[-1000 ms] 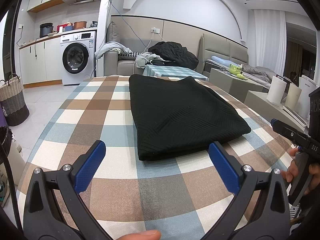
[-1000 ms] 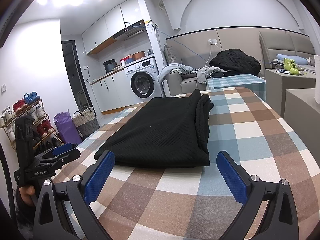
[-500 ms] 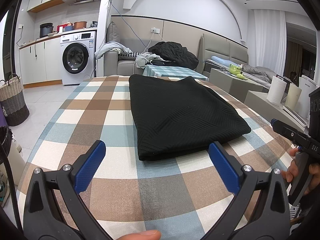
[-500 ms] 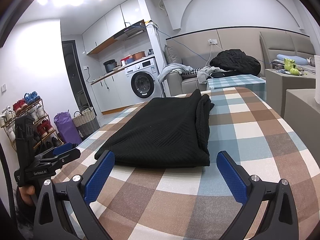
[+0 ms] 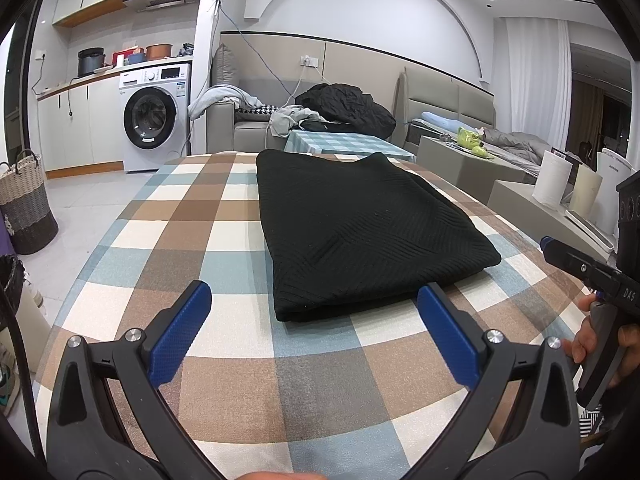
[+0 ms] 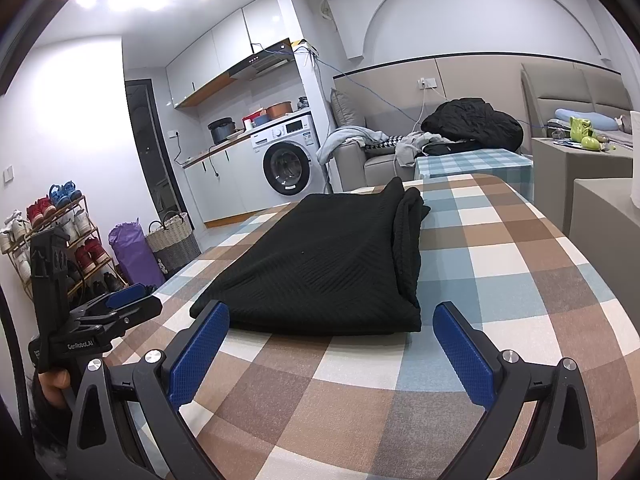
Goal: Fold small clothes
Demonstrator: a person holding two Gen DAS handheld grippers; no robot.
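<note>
A black knitted garment (image 5: 360,232) lies folded in a long rectangle on the checked tablecloth (image 5: 192,248); in the right wrist view the same garment (image 6: 328,264) shows stacked layers along its right edge. My left gripper (image 5: 316,304) hovers open just short of the garment's near edge, nothing between its blue pads. My right gripper (image 6: 332,320) is open too, close to the near edge, empty. Each gripper appears in the other's view: the right gripper (image 5: 592,272) at the table's right side, the left gripper (image 6: 100,320) at the left, each held by a hand.
Beyond the table are a small checked table (image 5: 344,144), a sofa with piled clothes (image 5: 344,104), a washing machine (image 5: 152,116) and a woven basket (image 5: 24,200). A shoe rack (image 6: 52,236) and purple bag (image 6: 132,248) stand left. Grey blocks with paper rolls (image 5: 556,180) sit right.
</note>
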